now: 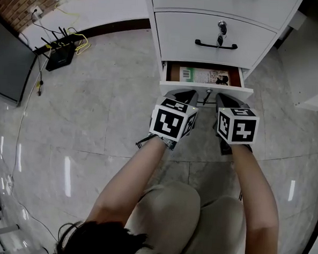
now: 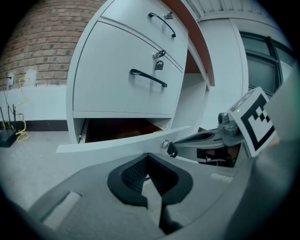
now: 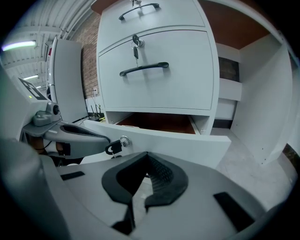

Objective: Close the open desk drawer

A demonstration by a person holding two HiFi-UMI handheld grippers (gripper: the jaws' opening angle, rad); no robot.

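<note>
The white bottom drawer (image 1: 206, 89) of the desk pedestal stands partly pulled out, with a green-printed booklet (image 1: 205, 76) lying inside. A key (image 1: 207, 94) hangs in the lock at the middle of its front. My left gripper (image 1: 187, 94) is shut and empty, its tips at the drawer front (image 2: 117, 143) left of the key (image 2: 168, 148). My right gripper (image 1: 223, 97) is also shut and empty, at the front (image 3: 187, 140) right of the key (image 3: 114, 146). Whether the tips touch the front I cannot tell.
Above the open drawer is a shut drawer (image 1: 213, 30) with a black handle (image 1: 216, 45) and a key in its lock. A black router (image 1: 60, 56) with cables sits on the tiled floor at the left. A white panel (image 1: 312, 74) stands on the right. The person's knees are below the grippers.
</note>
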